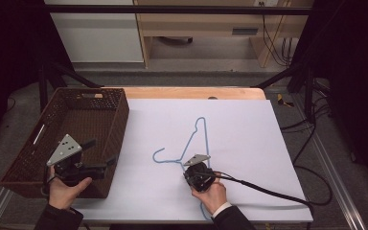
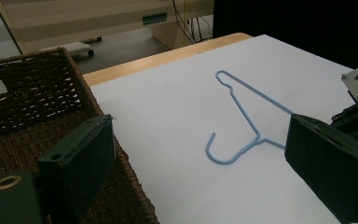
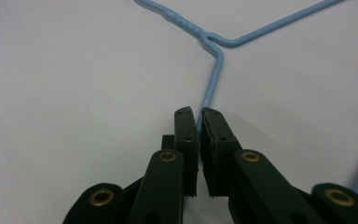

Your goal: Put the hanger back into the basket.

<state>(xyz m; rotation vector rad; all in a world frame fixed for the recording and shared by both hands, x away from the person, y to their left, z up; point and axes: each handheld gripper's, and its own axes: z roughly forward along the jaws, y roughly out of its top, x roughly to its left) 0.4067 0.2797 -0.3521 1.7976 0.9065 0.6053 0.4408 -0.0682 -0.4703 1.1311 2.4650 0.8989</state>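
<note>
— Gripping anything, that right tool [image 3: 199,122]?
— Yes. Its two black jaws are pinched almost together on the thin blue wire of the hanger [image 1: 192,143], just below the twisted neck. The right hand [image 1: 214,195] lies low on the white surface [image 1: 249,134], with the tool pointing away from the person along the wire.
— And the hanger itself?
— Flat on the surface, near the middle, hook curling towards the wicker basket [image 1: 100,115].
— The left tool [image 1: 99,157]?
— Held up by the left hand [image 1: 66,191] over the basket's near corner, aimed across at the hanger. Its jaws stand wide apart with nothing between them.
— Any writing or labels?
— None that I can read.
</note>
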